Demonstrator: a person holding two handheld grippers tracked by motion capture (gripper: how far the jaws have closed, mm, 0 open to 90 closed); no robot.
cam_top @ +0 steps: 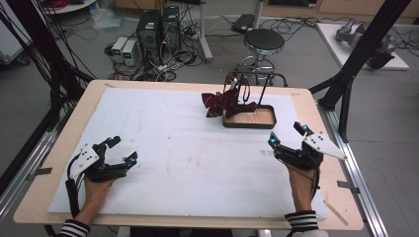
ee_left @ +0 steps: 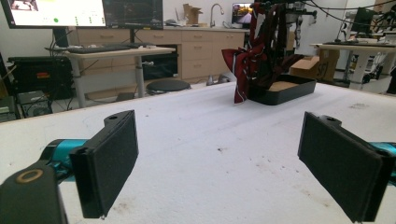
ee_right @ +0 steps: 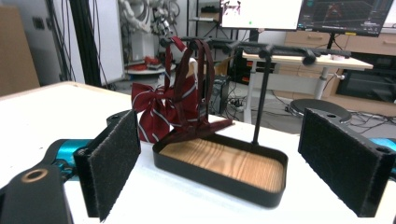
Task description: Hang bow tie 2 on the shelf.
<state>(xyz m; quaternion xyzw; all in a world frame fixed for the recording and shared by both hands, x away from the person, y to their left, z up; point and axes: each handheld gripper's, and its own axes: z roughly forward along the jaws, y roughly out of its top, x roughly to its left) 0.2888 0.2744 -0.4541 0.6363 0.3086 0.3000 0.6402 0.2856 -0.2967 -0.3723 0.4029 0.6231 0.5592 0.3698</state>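
Although no contact has been made with anything yet, the high view sets out the layout plainly: the left gripper (cam_top: 120,151) rests at the lower left of the frame on the white table cover (cam_top: 163,148), jaws spread wide and empty, while the right gripper (cam_top: 287,134) sits at the lower right, likewise wide open with nothing in it. Just above and left of the right gripper, in the upper middle of the frame, stands a black tray with a wooden floor (cam_top: 248,118), a black hanger rack (cam_top: 249,81) rising from it, and a dark red striped bow tie (cam_top: 221,102) draped from the rack over the tray's left edge.

In the left gripper view, the two black pads stand far apart at the bottom corners, bare table between them; the bow tie (ee_left: 247,60) and tray (ee_left: 285,89) sit well off in the upper right of the frame.

In the right gripper view, the pads frame the tray (ee_right: 219,175) closely, and the bow tie (ee_right: 161,109) hangs from the rack (ee_right: 261,49) at centre left, its straps looped over the bar.

The work appears to be at its start, an approach to the bow tie. The next move likely calls for the right gripper to advance toward the fabric and close on a fold without snagging the rack.
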